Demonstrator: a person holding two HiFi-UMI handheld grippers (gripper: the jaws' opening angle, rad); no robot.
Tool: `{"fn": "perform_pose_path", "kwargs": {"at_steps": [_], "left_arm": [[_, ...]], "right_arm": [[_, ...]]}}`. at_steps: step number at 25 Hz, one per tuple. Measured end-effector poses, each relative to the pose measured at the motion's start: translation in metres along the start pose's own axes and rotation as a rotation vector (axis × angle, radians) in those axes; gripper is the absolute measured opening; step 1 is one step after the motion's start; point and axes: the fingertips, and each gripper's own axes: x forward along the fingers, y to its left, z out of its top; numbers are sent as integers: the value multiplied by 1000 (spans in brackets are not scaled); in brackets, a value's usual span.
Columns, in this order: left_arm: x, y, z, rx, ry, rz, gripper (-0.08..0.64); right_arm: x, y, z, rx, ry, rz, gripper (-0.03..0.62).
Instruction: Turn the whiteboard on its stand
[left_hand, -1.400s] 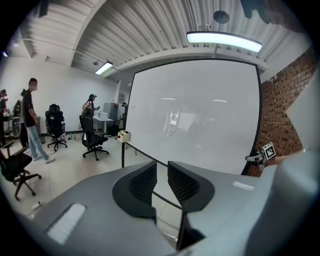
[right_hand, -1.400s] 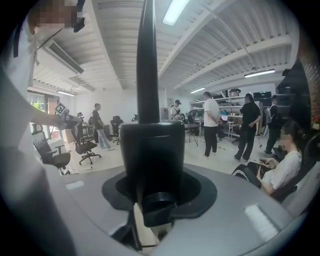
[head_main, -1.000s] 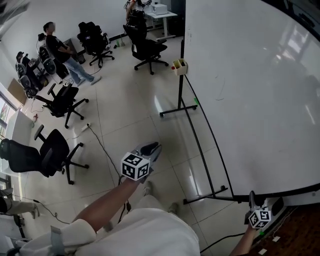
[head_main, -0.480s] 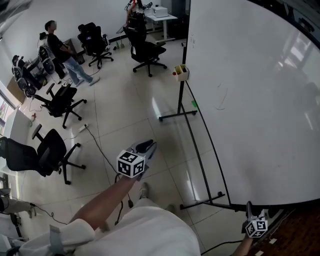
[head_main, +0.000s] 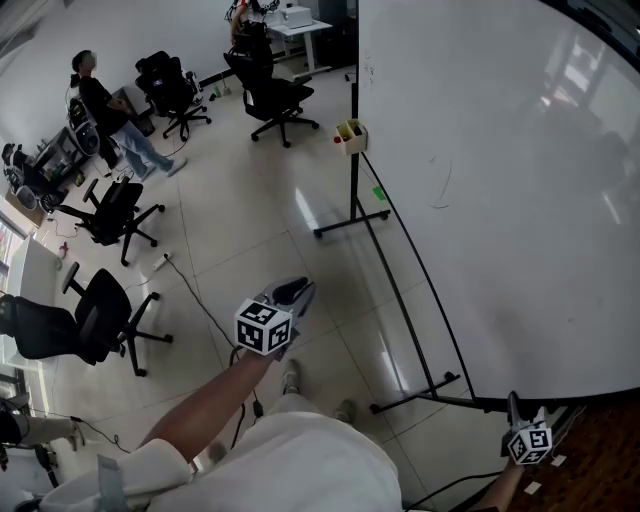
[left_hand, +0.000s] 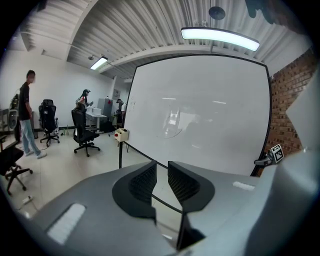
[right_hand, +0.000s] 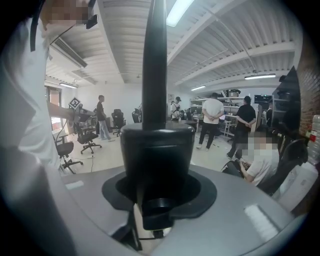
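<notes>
The big whiteboard (head_main: 500, 200) fills the right side of the head view on its black wheeled stand (head_main: 400, 290). My right gripper (head_main: 515, 408) is at the board's near bottom corner, shut on the black frame edge. In the right gripper view that edge (right_hand: 154, 65) rises straight up from between the jaws of the right gripper (right_hand: 157, 165). My left gripper (head_main: 295, 292) hangs over the floor left of the stand, apart from the board. In the left gripper view the left gripper (left_hand: 160, 177) shows a narrow gap and holds nothing, and it faces the whiteboard (left_hand: 200, 110).
Several black office chairs (head_main: 100, 320) stand at the left and back. A cable (head_main: 200, 295) crosses the tiles. A person (head_main: 105, 115) stands far left. A small yellow box (head_main: 352, 135) hangs on the stand's far post. A brick wall (head_main: 610, 460) is at bottom right. People (right_hand: 212, 120) stand behind the board.
My right gripper has shifted sideways with the board's corner, and the board has swung a little on its stand. The left gripper has barely moved.
</notes>
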Motion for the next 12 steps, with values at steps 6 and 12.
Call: {"fn": "perform_pose_path", "kwargs": {"at_steps": [6, 12], "left_arm": [[6, -11, -11, 3, 14, -21, 90], [22, -43, -23, 20, 46, -72, 89]], "right_arm": [[-24, -28, -16, 5, 37, -58, 156], [-39, -43, -18, -9, 52, -78, 161]]}}
